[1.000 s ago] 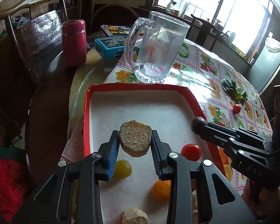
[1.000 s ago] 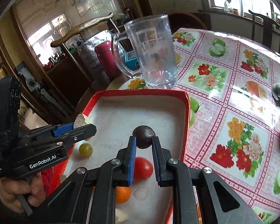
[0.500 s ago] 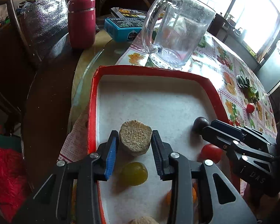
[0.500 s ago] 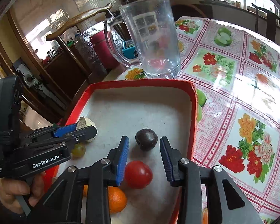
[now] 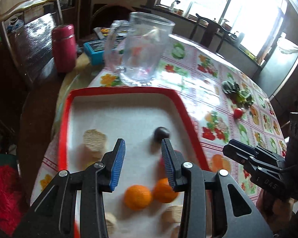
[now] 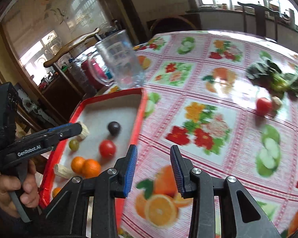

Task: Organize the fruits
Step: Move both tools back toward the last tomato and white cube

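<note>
Red tray (image 5: 64,130): held two oranges (image 5: 137,197), tomato (image 6: 107,148), dark plum (image 6: 114,128). Left claw (image 5: 143,162) spread, empty, above tray; right claw (image 6: 153,169) spread, empty, over surface (image 6: 208,103).

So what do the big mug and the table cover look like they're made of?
Mug: clear glass, or possibly hard plastic; the red flask shows through its handle in the right wrist view. Table cover: glossy printed vinyl or oilcloth, judging by the window glare on it.

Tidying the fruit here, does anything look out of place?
Yes. One red tomato lies out on the tablecloth beside some leafy greens, far from the red tray holding the other fruit.
</note>
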A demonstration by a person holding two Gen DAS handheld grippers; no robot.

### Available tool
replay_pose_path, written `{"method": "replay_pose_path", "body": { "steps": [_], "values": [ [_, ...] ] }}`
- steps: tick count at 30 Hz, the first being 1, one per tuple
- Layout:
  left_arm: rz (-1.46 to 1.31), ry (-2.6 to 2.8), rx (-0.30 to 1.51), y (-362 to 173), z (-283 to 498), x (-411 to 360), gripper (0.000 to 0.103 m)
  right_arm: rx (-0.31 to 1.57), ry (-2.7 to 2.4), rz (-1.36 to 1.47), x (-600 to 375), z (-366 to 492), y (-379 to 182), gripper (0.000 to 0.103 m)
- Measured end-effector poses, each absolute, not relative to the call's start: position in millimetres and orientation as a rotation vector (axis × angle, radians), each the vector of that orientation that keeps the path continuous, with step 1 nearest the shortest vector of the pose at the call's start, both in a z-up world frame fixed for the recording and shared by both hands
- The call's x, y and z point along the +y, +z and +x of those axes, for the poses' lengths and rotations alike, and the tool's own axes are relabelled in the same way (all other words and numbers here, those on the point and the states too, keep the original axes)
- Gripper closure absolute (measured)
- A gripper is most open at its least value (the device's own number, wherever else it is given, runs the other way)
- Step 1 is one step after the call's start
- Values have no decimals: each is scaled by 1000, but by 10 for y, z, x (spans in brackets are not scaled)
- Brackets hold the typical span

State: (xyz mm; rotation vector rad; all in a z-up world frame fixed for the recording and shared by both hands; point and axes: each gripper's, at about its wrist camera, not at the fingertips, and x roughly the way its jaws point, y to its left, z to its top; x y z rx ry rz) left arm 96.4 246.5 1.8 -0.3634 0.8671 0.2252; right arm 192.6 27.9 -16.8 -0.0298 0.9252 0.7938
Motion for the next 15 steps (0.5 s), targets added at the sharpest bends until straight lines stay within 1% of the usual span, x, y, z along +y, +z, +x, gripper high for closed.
{"method": "replay_pose_path", "body": {
  "steps": [7,11,15],
  "values": [
    [-304,136,877,95,1239,1954,67,913,698,-7,-367,2063,-170,67],
    [-271,79,888,107,1403,1647,67,897,649,-14,-661,2157,-150,69],
    [-229,30,899,98,1611,1348,67,875,604,-16,-883,2295,-155,70]
  ]
}}
